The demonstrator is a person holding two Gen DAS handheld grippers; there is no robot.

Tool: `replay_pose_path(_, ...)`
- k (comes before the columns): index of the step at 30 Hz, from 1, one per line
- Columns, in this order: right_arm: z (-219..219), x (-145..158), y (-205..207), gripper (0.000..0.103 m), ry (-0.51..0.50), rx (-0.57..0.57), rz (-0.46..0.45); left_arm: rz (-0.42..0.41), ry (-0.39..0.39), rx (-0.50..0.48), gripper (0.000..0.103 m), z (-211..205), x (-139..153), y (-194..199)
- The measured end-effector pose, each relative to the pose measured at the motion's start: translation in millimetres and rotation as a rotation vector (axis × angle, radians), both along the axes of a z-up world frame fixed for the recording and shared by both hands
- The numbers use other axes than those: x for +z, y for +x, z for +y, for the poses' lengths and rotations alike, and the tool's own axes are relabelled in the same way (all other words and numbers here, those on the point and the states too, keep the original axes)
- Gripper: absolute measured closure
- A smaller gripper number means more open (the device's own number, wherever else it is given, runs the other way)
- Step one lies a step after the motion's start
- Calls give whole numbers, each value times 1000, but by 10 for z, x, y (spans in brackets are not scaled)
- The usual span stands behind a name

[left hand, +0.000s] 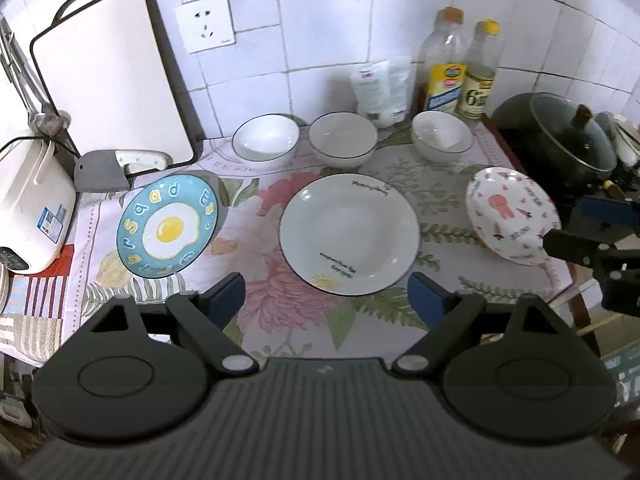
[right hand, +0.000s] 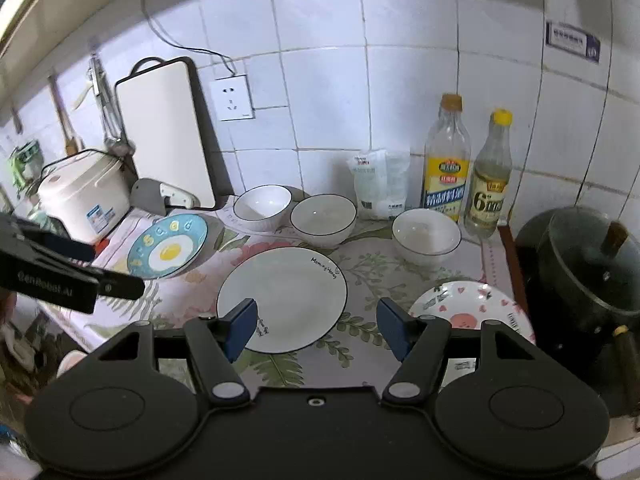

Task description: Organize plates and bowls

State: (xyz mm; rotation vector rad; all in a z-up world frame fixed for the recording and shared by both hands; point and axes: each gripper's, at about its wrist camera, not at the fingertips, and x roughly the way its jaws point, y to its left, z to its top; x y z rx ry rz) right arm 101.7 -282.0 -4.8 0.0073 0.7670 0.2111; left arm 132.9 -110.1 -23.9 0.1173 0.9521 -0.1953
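Note:
Three plates lie on the flowered cloth: a blue fried-egg plate (left hand: pixel 168 226) at left, a white deep plate (left hand: pixel 349 234) in the middle, a pink-patterned plate (left hand: pixel 512 216) at right. Behind them stand three white bowls (left hand: pixel 266 137) (left hand: pixel 343 140) (left hand: pixel 442 133) in a row. My left gripper (left hand: pixel 326 298) hangs open above the near rim of the white plate, holding nothing. In the right wrist view my right gripper (right hand: pixel 318 326) is open over the white plate (right hand: pixel 282 298) and the pink plate (right hand: pixel 472 308), also holding nothing. The fried-egg plate (right hand: pixel 168 246) is at left there.
A white cutting board (left hand: pixel 108 76) leans on the tiled wall beside a rice cooker (left hand: pixel 30 204) and a cleaver (left hand: pixel 116 168). Two bottles (left hand: pixel 446 68) (left hand: pixel 480 72) and a salt bag (left hand: pixel 380 88) stand at the back. A dark pot with a glass lid (left hand: pixel 560 140) sits at right.

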Motion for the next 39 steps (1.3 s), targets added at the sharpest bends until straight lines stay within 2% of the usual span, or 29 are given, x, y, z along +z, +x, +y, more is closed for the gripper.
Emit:
replay_pose_path(7, -141, 184, -240, 30, -65, 51, -35, -1, -7, -48, 9, -251, 149, -135)
replay_pose_path(11, -336, 211, -326, 30, -72, 39, -53, -1, 1, -77, 9, -481, 156, -139)
replay_pose_path(16, -703, 158, -392, 30, -64, -6, -64, 5, -3, -114, 9, -803, 114, -81)
replay_pose_path(20, -966, 55, -409, 30, -60, -19, -89, 33, -41, -134, 9, -1073, 31, 27)
replay_pose_path(24, -1230, -151, -413, 30, -37, -43, -147, 39, -103, -160, 9, -1333, -97, 136)
replay_pose_path(29, -1469, -475, -286, 30, -16, -109, -148, 40, -166, -169, 9, -1582, -278, 271)
replay_pose_path(36, -1619, -1039, -66, 30, -37, -184, -117, 54, -179, -150, 11, -1882, -696, 529)
replay_pose_path(39, -1683, -1296, 20, 30, -64, -237, -106, 62, -189, -96, 11, -1960, -918, 690)
